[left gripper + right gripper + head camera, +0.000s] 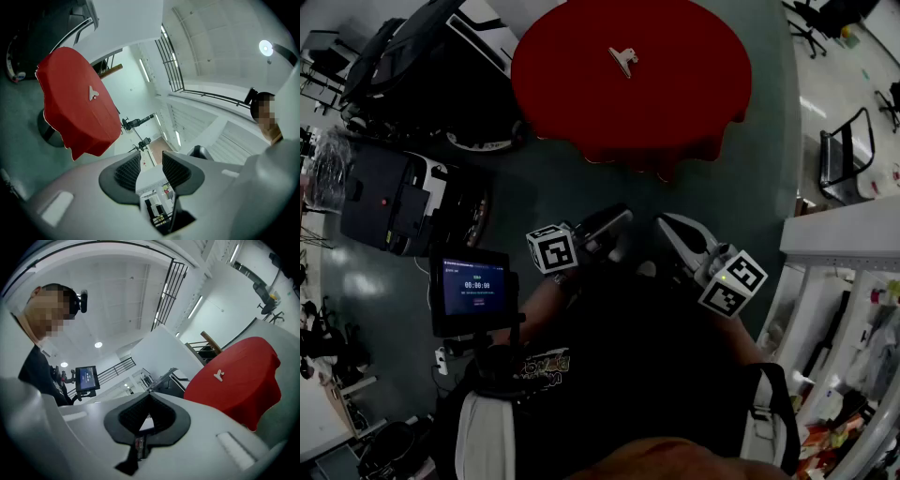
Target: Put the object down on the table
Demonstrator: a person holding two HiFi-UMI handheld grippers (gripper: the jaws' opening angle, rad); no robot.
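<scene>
A pale metal clip (624, 61) lies on the round table with the red cloth (581, 84), far from both grippers. It also shows as a small light shape, the clip (93, 93), on the red table (70, 122) in the left gripper view, and as the clip (218, 375) in the right gripper view. My left gripper (619, 220) is held close to my body, its jaws a little apart with nothing between them (151, 157). My right gripper (666, 225) is beside it, its pads meeting at the tips and empty (149, 397).
A small screen on a stand (472, 286) is at my left. Black cases and equipment (394, 197) crowd the floor at the left. A white counter (839, 234) and a black chair (844, 150) stand at the right. Grey floor lies between me and the table.
</scene>
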